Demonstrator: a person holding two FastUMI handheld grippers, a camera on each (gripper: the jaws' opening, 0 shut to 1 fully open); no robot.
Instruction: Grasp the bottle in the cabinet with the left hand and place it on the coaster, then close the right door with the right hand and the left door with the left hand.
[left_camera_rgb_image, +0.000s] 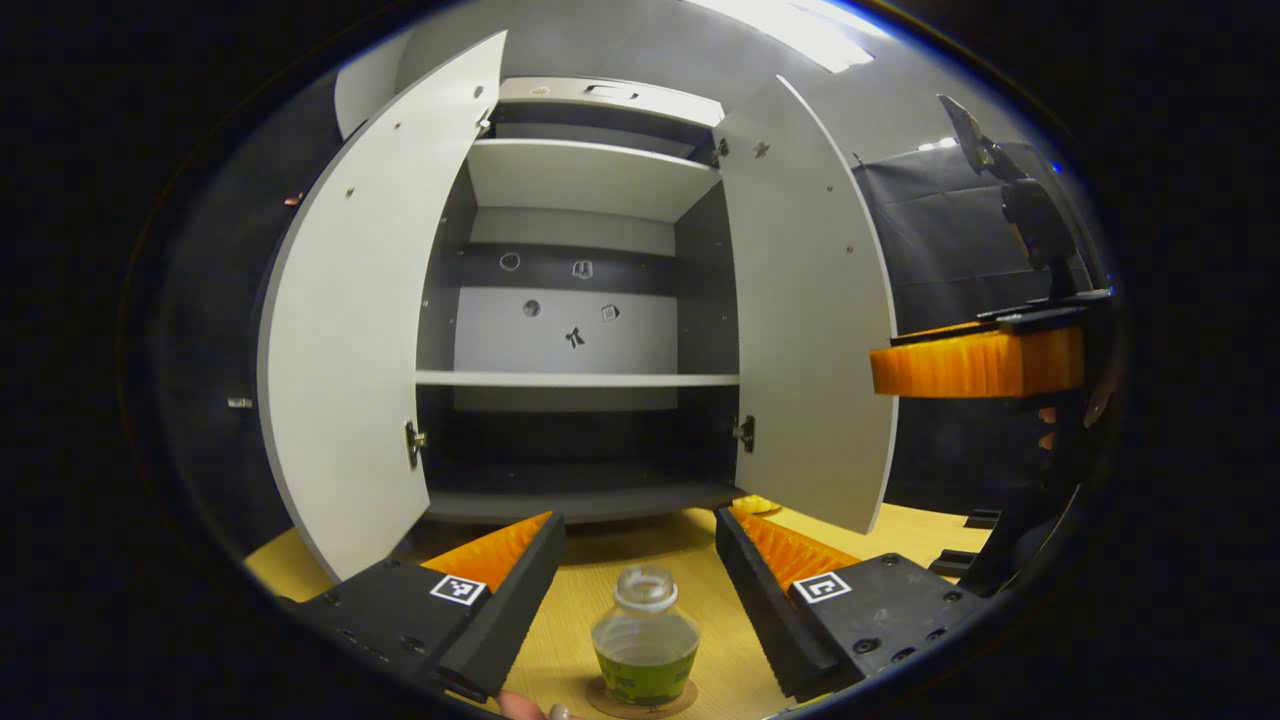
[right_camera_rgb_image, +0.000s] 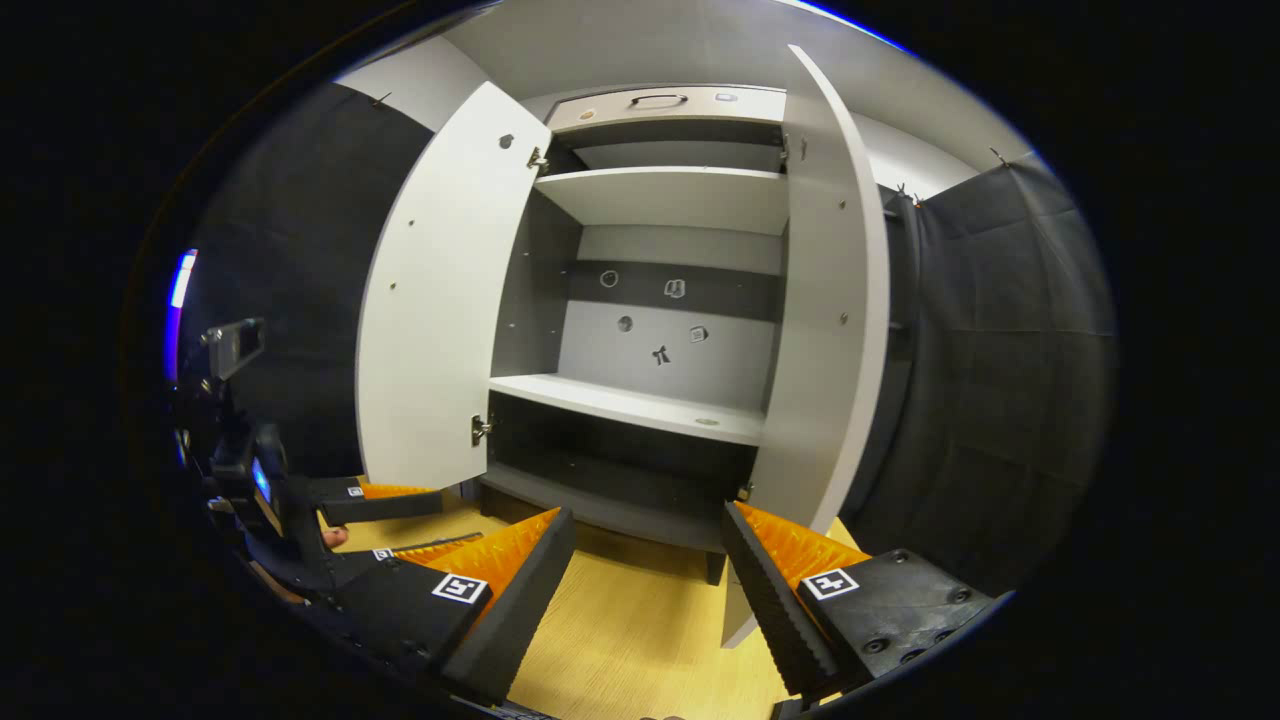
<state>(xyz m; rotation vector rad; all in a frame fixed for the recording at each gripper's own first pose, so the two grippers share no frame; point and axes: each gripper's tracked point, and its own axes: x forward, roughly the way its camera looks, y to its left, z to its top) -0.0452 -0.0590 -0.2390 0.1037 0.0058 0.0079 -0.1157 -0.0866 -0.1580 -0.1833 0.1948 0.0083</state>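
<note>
A clear bottle (left_camera_rgb_image: 645, 640) with green liquid stands upright on a round brown coaster (left_camera_rgb_image: 640, 702) on the wooden table (left_camera_rgb_image: 690, 560). My left gripper (left_camera_rgb_image: 637, 522) is open, its fingers passing on either side of the bottle with a gap on both sides. Behind it the white cabinet (left_camera_rgb_image: 585, 180) has its left door (left_camera_rgb_image: 370, 340) and right door (left_camera_rgb_image: 810, 320) swung wide. My right gripper (right_camera_rgb_image: 648, 515) is open and holds nothing; its right finger sits close to the bottom of the right door (right_camera_rgb_image: 830, 330), seen almost edge-on. The left door (right_camera_rgb_image: 440, 310) stands open.
The cabinet shelves (left_camera_rgb_image: 575, 379) are bare. The right gripper (left_camera_rgb_image: 975, 365) hangs at the right of the left gripper view, level with the right door's edge. The left gripper (right_camera_rgb_image: 390, 505) shows low at the left of the right gripper view. Black cloth walls flank the cabinet.
</note>
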